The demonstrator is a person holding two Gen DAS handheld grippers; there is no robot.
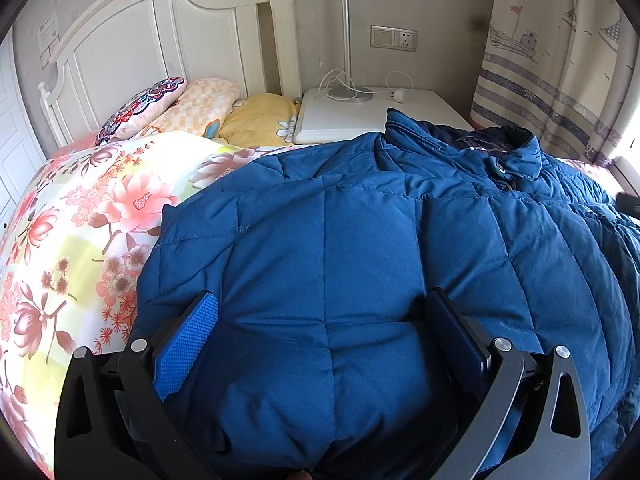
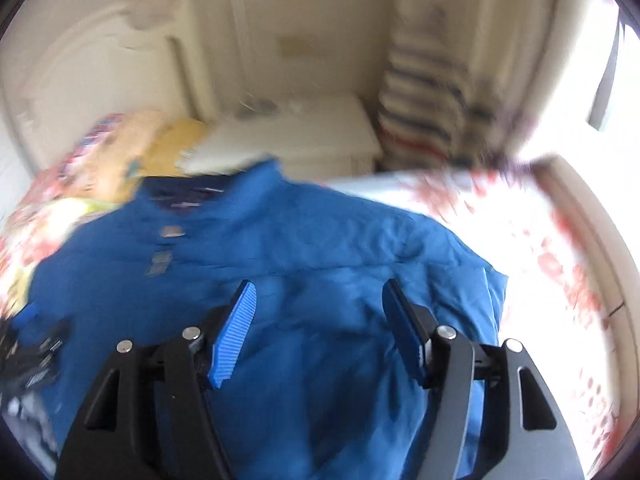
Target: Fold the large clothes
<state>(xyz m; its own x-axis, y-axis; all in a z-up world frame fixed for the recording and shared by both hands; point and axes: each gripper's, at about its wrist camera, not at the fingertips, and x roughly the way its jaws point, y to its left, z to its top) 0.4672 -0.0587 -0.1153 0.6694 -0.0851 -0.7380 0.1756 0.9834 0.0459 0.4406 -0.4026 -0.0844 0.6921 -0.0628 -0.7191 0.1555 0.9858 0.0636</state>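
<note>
A large blue quilted jacket (image 1: 360,240) lies spread on a floral bedspread (image 1: 80,220), collar toward the nightstand. My left gripper (image 1: 324,300) is open, its fingers wide apart around a puffed-up part of the jacket's body. In the blurred right wrist view the jacket (image 2: 300,240) lies below my right gripper (image 2: 320,288), which is open and holds nothing; its blue pads (image 2: 236,332) hover over the jacket's right half.
Pillows (image 1: 168,108) lie against a white headboard (image 1: 152,40). A white nightstand (image 1: 360,116) with a lamp base and cables stands beyond the jacket. A patterned curtain (image 1: 560,60) hangs at the right. A bright window (image 2: 624,100) sits right of the bed.
</note>
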